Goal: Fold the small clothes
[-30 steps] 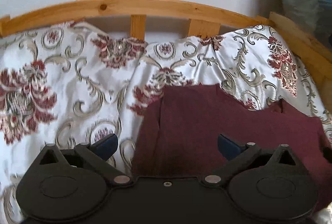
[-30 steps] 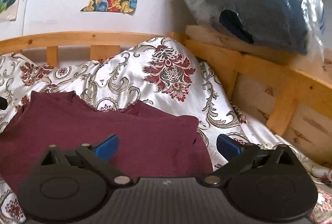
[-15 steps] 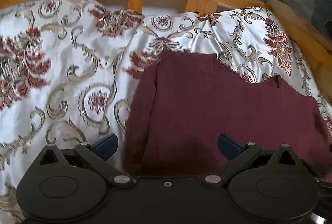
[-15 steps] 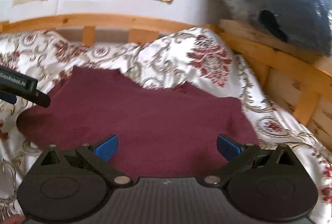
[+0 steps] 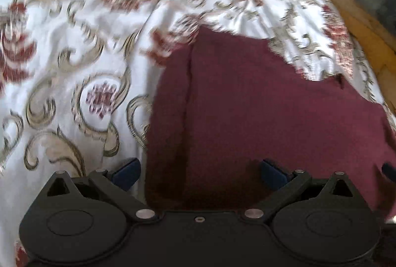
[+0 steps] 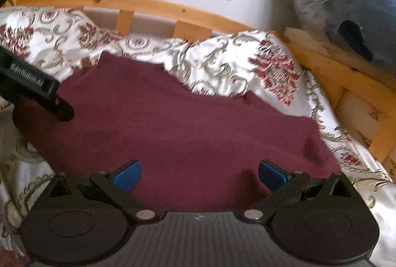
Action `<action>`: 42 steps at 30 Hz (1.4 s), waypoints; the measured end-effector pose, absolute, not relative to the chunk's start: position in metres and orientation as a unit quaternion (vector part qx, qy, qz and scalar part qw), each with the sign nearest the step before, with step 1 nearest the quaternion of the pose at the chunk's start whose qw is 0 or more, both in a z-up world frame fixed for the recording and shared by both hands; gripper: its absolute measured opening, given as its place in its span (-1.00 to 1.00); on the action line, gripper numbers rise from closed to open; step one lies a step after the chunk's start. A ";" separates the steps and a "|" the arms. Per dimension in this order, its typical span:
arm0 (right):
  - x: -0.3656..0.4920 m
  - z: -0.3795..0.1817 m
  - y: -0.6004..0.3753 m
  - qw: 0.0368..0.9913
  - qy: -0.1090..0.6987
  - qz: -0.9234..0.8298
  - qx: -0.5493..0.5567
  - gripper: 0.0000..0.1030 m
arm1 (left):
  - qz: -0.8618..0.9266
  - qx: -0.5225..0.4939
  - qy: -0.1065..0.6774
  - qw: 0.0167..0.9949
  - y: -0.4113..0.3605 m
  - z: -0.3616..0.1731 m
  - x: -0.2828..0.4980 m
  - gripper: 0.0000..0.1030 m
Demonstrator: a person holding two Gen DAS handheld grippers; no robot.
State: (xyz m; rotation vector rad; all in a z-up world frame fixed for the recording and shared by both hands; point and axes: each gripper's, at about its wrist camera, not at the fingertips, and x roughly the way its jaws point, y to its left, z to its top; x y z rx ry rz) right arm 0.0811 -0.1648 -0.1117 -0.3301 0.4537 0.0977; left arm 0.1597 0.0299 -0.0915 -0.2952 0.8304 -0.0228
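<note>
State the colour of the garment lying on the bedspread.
Dark maroon garment, clearest in the right wrist view.

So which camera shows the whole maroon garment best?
The right wrist view: the garment shows from its left end, by the left gripper, to its right end on the bedspread. The left wrist view shows the garment blurred, with its right end running to the frame edge.

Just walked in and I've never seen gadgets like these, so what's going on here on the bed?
A person is holding a two-fingered gripper in each hand to fold a dark red garment that lies spread on a flowered bedspread. Both the left gripper and the right gripper are open, poised over the near edge of the garment, gripping nothing yet. One side of the garment already looks folded in. A wooden bed rail runs behind.
</note>
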 end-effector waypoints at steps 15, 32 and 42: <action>0.084 -0.120 -0.160 0.954 0.240 0.044 -0.177 1.00 | -0.035 -0.150 0.385 0.910 0.038 -0.098 0.155 0.99; 0.086 -0.120 -0.162 0.953 0.246 0.046 -0.172 1.00 | -0.036 -0.132 0.381 0.914 0.034 -0.101 0.155 0.99; 0.086 -0.121 -0.162 0.953 0.248 0.046 -0.169 1.00 | -0.024 -0.134 0.386 0.912 0.032 -0.098 0.154 0.92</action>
